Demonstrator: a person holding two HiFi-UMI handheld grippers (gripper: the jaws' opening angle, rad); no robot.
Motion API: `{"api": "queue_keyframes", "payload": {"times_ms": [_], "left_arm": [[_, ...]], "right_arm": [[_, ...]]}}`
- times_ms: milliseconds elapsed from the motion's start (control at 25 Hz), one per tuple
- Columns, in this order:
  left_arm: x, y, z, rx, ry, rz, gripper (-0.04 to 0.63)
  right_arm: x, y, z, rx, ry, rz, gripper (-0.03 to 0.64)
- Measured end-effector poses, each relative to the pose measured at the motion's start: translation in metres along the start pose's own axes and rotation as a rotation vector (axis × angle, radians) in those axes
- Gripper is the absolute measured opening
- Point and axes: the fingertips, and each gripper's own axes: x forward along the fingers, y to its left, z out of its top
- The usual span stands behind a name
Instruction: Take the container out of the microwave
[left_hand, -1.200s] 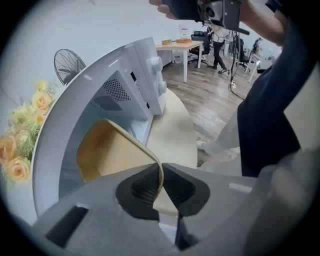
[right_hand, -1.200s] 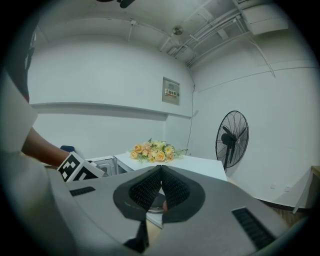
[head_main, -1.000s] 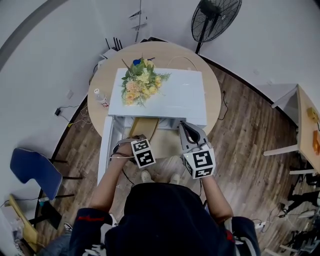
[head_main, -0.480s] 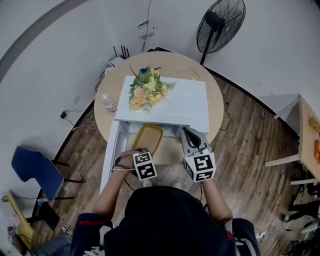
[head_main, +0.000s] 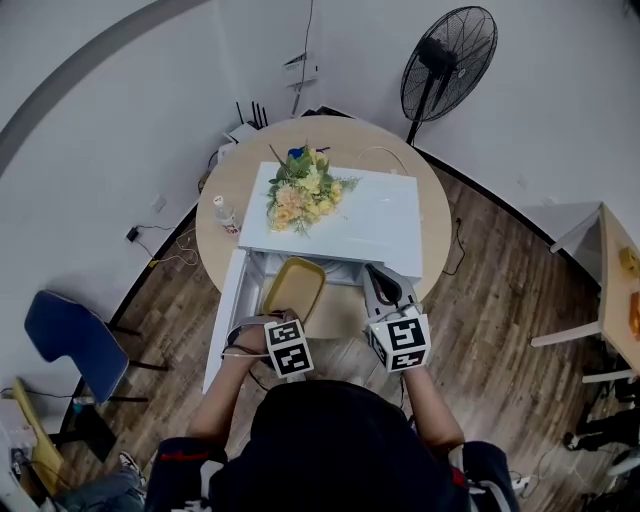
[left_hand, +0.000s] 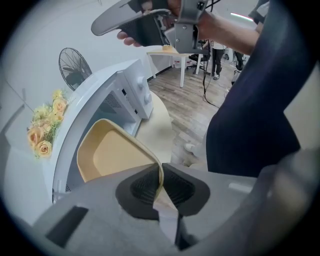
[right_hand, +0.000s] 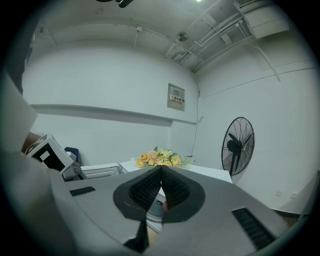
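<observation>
The left tongs (left_hand: 160, 175) point steeply down, clenched on the near rim of the container (left_hand: 107, 152). The container's long axis runs straight away from them, with its far end at the mouth of the open microwave (head_main: 375, 215). The right tongs (right_hand: 160, 172) are pressed together on nothing. They point about level, just right of the container.
</observation>
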Motion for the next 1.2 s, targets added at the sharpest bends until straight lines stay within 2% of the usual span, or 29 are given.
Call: {"api": "queue_keyframes", "payload": {"times_ms": [1200], "left_arm": [[-0.017, -0.005, -0.001, -0.011, 0.015, 0.023, 0.031]], "right_arm": [[-0.005, 0.003, 0.005, -0.009, -0.027, 0.003, 0.008]]}}
